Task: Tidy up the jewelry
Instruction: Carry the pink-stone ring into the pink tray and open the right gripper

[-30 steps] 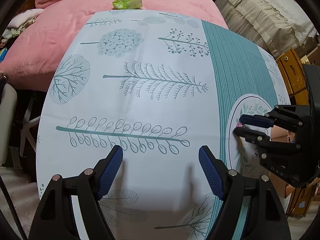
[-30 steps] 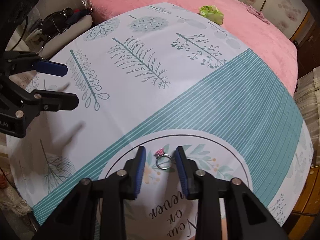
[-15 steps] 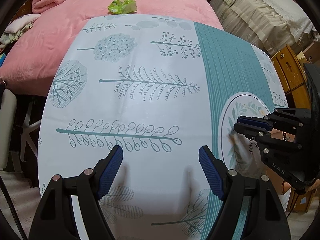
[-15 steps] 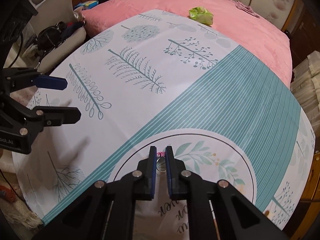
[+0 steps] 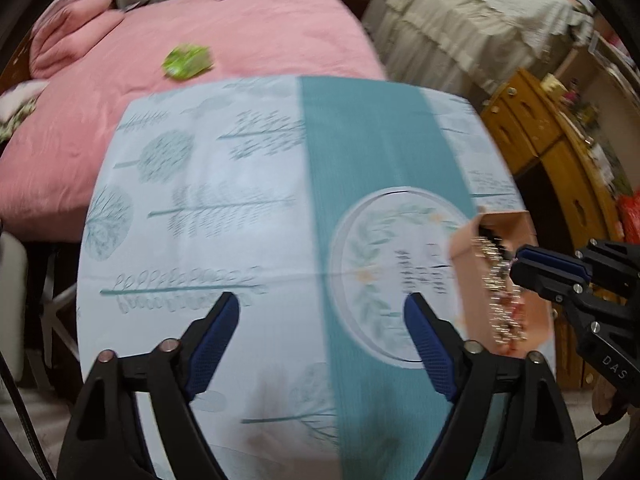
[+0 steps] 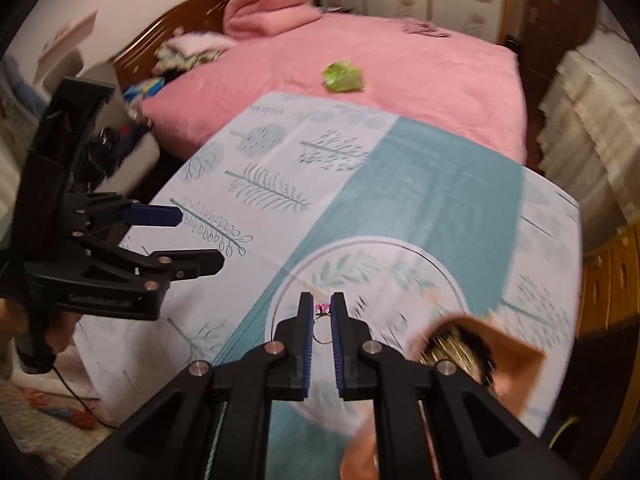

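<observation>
The ring (image 6: 322,322) is pinched by the right gripper (image 6: 321,312); it could be dropped short of the box (image 6: 496,364) at the table's (image 6: 440,184) corner if jolted.

White letters "DAS" show on the right gripper (image 5: 520,266); the tablecloth (image 5: 248,240) lettering is too blurred to read

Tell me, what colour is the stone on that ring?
Pink, on a silvery ring; the right wrist view shows it best.
</observation>
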